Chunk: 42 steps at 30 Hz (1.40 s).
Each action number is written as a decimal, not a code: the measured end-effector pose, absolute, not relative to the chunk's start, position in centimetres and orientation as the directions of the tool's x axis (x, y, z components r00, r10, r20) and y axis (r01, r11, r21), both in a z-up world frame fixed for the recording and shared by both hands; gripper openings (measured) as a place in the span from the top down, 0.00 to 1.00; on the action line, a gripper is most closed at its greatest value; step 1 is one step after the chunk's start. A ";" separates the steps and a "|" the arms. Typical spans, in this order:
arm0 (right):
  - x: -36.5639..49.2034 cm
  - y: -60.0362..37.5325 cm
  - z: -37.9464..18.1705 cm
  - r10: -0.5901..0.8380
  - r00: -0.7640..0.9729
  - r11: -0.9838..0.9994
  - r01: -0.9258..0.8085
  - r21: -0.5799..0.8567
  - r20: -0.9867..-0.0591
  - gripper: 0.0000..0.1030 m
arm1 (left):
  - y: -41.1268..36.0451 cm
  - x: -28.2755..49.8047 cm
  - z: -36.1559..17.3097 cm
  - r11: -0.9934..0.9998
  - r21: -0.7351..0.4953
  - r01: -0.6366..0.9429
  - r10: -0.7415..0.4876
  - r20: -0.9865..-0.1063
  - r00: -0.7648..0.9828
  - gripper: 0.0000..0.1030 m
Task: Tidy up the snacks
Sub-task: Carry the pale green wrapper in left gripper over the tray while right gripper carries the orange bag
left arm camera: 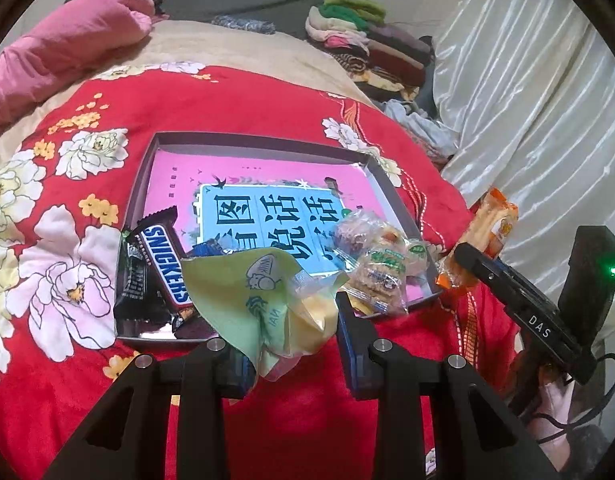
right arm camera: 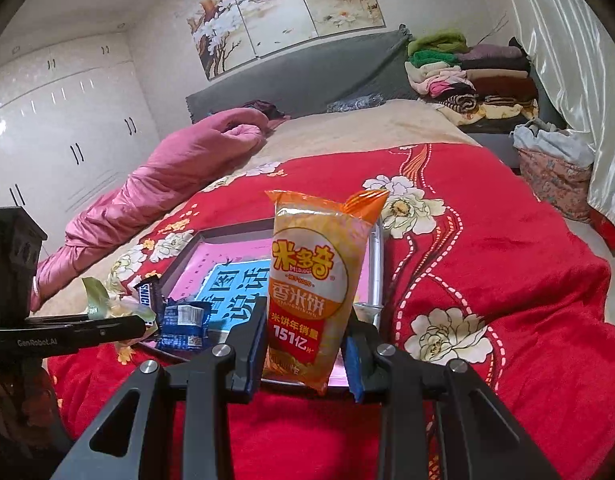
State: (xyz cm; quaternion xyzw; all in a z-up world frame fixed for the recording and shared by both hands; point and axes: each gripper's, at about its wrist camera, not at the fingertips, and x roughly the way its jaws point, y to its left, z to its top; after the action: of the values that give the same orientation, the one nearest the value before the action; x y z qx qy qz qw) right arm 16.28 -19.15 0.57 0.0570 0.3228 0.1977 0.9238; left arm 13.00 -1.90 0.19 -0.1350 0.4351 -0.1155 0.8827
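1. Left wrist view: the left gripper (left arm camera: 295, 340) is clenched on a pale green snack packet (left arm camera: 259, 300), pinched near its lower end so the loose wrapper fans up over the near edge of the tray (left arm camera: 267, 142). The tray lies on the red floral blanket (left arm camera: 227, 100) as the collecting place. A Snickers bar (left arm camera: 163, 264) and a dark wrapped bar (left arm camera: 133, 276) lie in its near left corner; clear-wrapped cakes (left arm camera: 377, 264) cluster at its near right side. The right gripper (left arm camera: 467, 258) enters from the right, holding the orange rice cracker pack (left arm camera: 485, 232) just outside the tray's right wall (probably awaiting its turn).

2. Hidden here: the green packet covers part of the tray's near edge and a blue wrapper behind it; the tray's printing is only partly readable.

3. Right wrist view: the right gripper (right arm camera: 303, 344) grasps the rice cracker pack (right arm camera: 319, 280) by its lower half, upright, over the tray's (right arm camera: 377, 264) near right corner. The left gripper (right arm camera: 143, 326) reaches in from the left, with a blue packet (right arm camera: 183, 324) beside it.

4. Hidden here: the pack blocks the cakes and much of the tray; the left gripper's jaws are edge-on.
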 end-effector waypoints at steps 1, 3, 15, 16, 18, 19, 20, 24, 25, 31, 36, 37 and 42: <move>16.3 -19.1 0.5 0.400 0.713 0.916 -0.329 0.229 -0.575 0.68 | -2.0 13.1 0.1 0.936 -0.340 0.087 -0.323 -0.737 0.593 0.67; 16.3 -19.0 0.6 0.397 0.714 0.917 -0.331 0.223 -0.576 0.68 | -2.1 13.3 0.1 0.938 -0.336 0.086 -0.319 -0.740 0.593 0.67; 16.6 -18.8 0.2 0.389 0.711 0.920 -0.329 0.211 -0.586 0.68 | -2.6 14.5 -0.8 0.939 -0.333 0.086 -0.319 -0.751 0.578 0.67; 16.6 -18.8 0.2 0.389 0.710 0.920 -0.329 0.211 -0.587 0.68 | -2.6 14.6 -0.9 0.938 -0.336 0.086 -0.322 -0.751 0.577 0.67; 16.6 -18.8 0.1 0.389 0.709 0.920 -0.330 0.211 -0.588 0.68 | -2.8 14.8 -1.0 0.938 -0.335 0.087 -0.322 -0.753 0.574 0.67; 16.6 -18.8 0.1 0.389 0.709 0.920 -0.330 0.211 -0.588 0.68 | -2.8 14.9 -1.1 0.938 -0.335 0.087 -0.322 -0.753 0.574 0.67; 16.6 -18.9 0.1 0.389 0.708 0.920 -0.330 0.211 -0.589 0.68 | -2.9 15.0 -1.1 0.938 -0.335 0.088 -0.323 -0.753 0.573 0.67; 16.8 -18.8 0.0 0.387 0.703 0.921 -0.327 0.212 -0.596 0.68 | -3.2 15.3 -1.4 0.938 -0.333 0.093 -0.324 -0.755 0.569 0.67; 16.8 -18.9 -0.1 0.385 0.702 0.922 -0.325 0.211 -0.599 0.68 | -3.3 15.4 -1.5 0.939 -0.331 0.094 -0.324 -0.756 0.569 0.67; 17.0 -18.9 -0.6 0.376 0.692 0.925 -0.320 0.206 -0.616 0.68 | -3.7 15.9 -1.9 0.940 -0.327 0.099 -0.324 -0.760 0.564 0.67; 17.4 -18.5 -1.3 0.354 0.675 0.932 -0.311 0.186 -0.647 0.68 | -4.1 16.4 -2.2 0.942 -0.319 0.103 -0.319 -0.762 0.564 0.66; 17.5 -18.4 -1.4 0.352 0.672 0.933 -0.311 0.184 -0.651 0.68 | -4.2 16.4 -2.3 0.942 -0.318 0.104 -0.319 -0.762 0.563 0.67; 17.9 -17.9 -2.1 0.343 0.655 0.935 -0.309 0.175 -0.673 0.68 | -4.8 16.8 -2.8 0.947 -0.304 0.107 -0.310 -0.769 0.559 0.66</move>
State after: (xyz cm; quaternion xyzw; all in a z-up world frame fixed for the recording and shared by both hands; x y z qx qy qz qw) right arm 17.89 -17.91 -2.05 0.0224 0.3745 0.1794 0.9094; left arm 16.81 -4.83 -2.77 -0.1119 0.4544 -0.1192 0.8756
